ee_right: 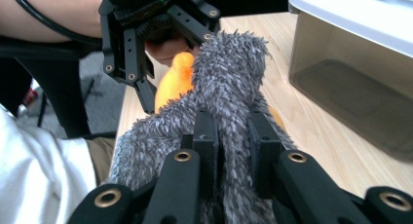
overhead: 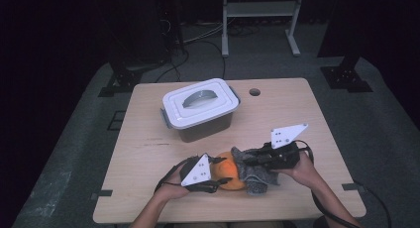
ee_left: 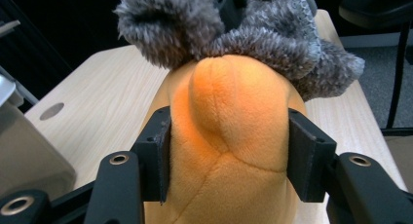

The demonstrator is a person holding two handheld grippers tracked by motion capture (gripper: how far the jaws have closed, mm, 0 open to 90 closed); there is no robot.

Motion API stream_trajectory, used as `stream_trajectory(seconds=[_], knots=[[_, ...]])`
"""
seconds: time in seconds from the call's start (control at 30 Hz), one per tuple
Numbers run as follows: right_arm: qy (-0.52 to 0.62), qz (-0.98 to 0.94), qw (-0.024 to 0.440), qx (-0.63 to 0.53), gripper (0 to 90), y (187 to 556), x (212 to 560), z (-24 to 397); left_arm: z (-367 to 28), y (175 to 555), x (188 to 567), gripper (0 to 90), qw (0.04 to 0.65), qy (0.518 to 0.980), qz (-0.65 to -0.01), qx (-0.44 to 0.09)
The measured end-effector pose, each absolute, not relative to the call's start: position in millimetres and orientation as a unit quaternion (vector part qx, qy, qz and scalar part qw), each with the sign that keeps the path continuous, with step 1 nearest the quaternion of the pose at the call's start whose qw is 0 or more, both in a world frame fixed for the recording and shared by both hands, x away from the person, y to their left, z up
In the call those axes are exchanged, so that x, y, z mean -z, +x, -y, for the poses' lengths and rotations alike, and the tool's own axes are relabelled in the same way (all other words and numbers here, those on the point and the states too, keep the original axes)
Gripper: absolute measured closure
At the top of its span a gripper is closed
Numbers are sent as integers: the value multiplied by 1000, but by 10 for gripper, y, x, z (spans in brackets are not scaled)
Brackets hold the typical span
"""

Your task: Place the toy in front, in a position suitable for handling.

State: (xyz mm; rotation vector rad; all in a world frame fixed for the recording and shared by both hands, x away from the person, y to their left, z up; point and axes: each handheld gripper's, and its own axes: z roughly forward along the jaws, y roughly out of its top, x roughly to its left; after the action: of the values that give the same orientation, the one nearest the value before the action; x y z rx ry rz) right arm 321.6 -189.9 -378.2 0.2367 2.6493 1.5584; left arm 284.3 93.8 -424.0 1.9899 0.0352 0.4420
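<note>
Left gripper [ee_left: 229, 151] clamped on orange plush [ee_left: 229, 136], pads pressing both sides, near table's [overhead: 148, 153] front edge. Right gripper [ee_right: 233, 151] pinched tight on grey fuzzy cloth [ee_right: 229, 68], draped over plush's far end, touching it. Lidded bin [overhead: 200, 109] farther back on table, well apart from both.
</note>
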Motion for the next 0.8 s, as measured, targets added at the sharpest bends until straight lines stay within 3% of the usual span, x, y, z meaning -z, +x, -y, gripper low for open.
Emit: stream_trajectory(seconds=[0.07, 0.17, 0.23, 0.3, 0.37, 0.43, 0.8], knots=[[79, -858, 27, -506, 772, 3236, 3799, 1887, -988, 2868, 4273, 400, 538, 826, -33, -167], [79, -866, 28, -494, 773, 3245, 3851, 1866, -1014, 2886, 4273, 225, 542, 826, -49, -145], [74, -866, 29, -493, 772, 3236, 3839, 1837, -993, 2895, 4267, 175, 541, 828, -57, -138], [72, -866, 31, -494, 772, 3227, 3825, 1821, -980, 2889, 4269, 192, 537, 831, -50, -138], [58, -866, 34, -496, 772, 3191, 3782, 1736, -963, 2834, 4269, 341, 522, 837, -30, -160], [59, -867, 34, -494, 773, 3201, 3794, 1743, -999, 2838, 4267, 394, 524, 836, -33, -162], [123, -852, 32, -507, 772, 3292, 3996, 2130, -1065, 2921, 4309, 421, 551, 821, -60, -138]])
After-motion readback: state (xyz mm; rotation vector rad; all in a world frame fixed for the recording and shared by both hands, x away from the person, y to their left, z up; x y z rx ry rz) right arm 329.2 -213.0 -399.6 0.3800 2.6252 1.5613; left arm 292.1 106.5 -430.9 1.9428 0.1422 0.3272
